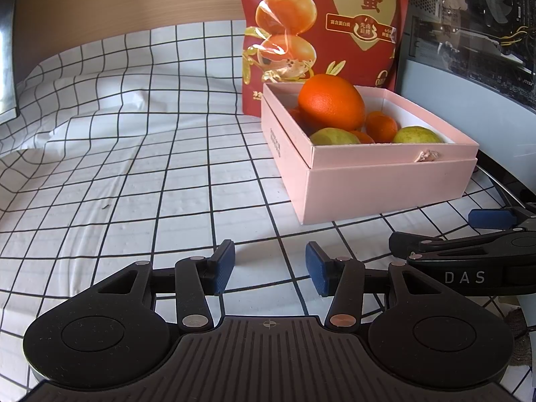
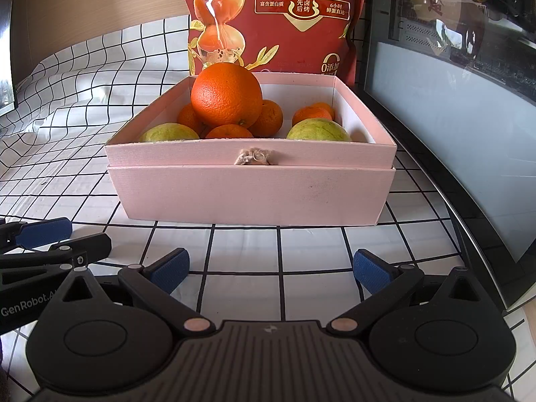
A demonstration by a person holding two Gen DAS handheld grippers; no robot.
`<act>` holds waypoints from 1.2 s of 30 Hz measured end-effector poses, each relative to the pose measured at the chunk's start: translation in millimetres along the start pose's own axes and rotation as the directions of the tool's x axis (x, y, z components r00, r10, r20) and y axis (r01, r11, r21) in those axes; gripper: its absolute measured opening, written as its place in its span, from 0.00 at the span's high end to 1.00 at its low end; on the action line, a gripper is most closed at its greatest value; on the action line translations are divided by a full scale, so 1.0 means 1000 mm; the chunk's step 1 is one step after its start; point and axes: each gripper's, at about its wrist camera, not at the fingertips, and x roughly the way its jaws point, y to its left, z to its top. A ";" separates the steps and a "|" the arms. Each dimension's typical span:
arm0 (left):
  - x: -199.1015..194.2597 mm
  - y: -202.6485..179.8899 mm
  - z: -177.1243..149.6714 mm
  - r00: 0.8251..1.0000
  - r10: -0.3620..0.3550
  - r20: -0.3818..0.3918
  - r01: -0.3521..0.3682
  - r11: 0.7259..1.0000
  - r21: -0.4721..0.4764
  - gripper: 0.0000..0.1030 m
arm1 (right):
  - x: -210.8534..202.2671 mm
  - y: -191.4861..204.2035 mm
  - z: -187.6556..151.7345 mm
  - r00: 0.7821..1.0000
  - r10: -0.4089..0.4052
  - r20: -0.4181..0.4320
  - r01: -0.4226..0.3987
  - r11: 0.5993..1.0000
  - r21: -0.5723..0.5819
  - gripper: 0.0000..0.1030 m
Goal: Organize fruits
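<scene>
A pink box (image 2: 251,197) sits on a grid-patterned cloth (image 1: 134,167), filled with a large orange (image 2: 227,95) atop small tangerines (image 2: 268,117) and green fruits (image 2: 318,130). The right gripper (image 2: 271,268) hovers just before the box, jaws spread and empty. The left gripper (image 1: 269,268) sits beside it, left of the box, jaws also apart, empty. A red snack bag (image 2: 284,16) stands behind

The box (image 2: 251,197) wall hides the lower halves of both green fruits (image 2: 318,130). The big orange (image 2: 226,94) covers most of the small ones behind it. The red bag (image 2: 278,16) is cut off by the top edge.
</scene>
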 end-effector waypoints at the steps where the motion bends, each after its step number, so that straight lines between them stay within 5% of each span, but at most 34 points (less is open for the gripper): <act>1: 0.000 0.000 0.000 1.000 0.000 0.000 0.000 1.000 0.000 0.49 | 0.000 0.000 0.000 1.000 0.000 0.000 0.000 1.000 0.000 0.00; 36: 0.000 -0.001 0.001 1.000 0.009 -0.002 -0.009 1.000 0.013 0.49 | 0.000 0.000 0.000 1.000 0.000 0.000 0.000 1.000 0.000 0.00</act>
